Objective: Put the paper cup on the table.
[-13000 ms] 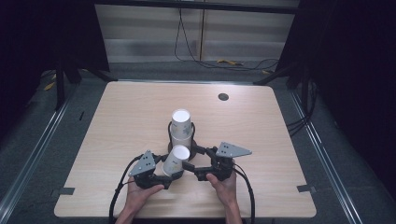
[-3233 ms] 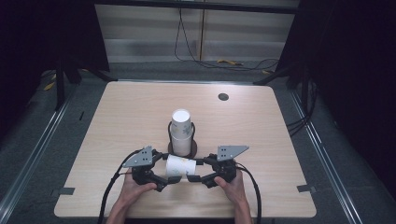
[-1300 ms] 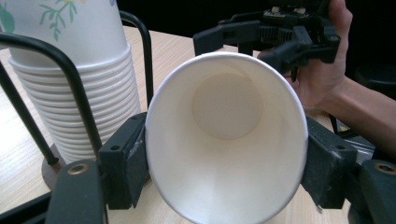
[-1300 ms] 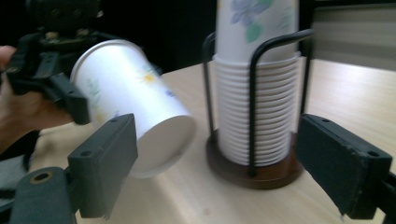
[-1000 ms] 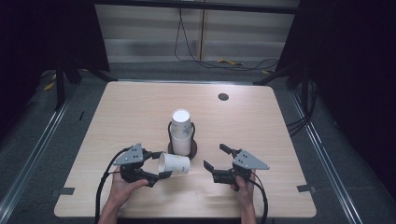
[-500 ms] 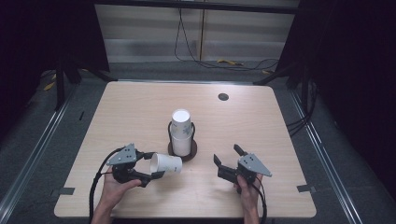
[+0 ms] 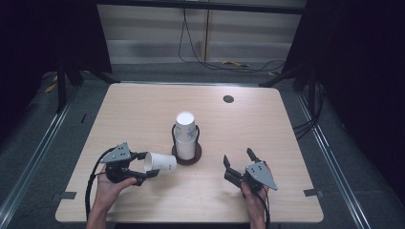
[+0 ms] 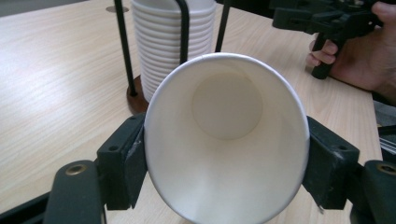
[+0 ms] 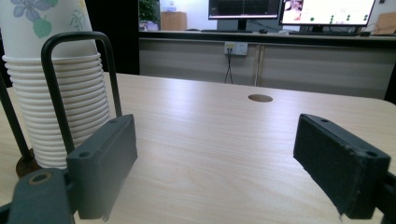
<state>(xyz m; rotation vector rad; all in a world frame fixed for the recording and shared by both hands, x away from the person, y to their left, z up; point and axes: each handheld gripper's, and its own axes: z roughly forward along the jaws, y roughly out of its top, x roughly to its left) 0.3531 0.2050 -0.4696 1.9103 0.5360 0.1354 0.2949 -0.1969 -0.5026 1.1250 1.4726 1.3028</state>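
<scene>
The left gripper (image 7: 143, 168) holds a single paper cup (image 7: 160, 162) by its rim, and the pressure squeezes the mouth into an oval, as the left gripper view shows (image 8: 227, 140). The cup lies on its side above the tabletop (image 7: 267, 129); its long axis runs almost level, with the open mouth toward the left hand and the closed bottom pointing to the stack of cups (image 7: 185, 133) in the black wire holder (image 7: 186, 151). The cup is just beside the stack, on its left. The right gripper (image 7: 239, 164) has its fingers wide apart with nothing between them, and it stands well apart on the other side of the holder. The left hand is clearly the nearer one, so I judge that any placing of the cup depends on turning this level axis upright.
</scene>
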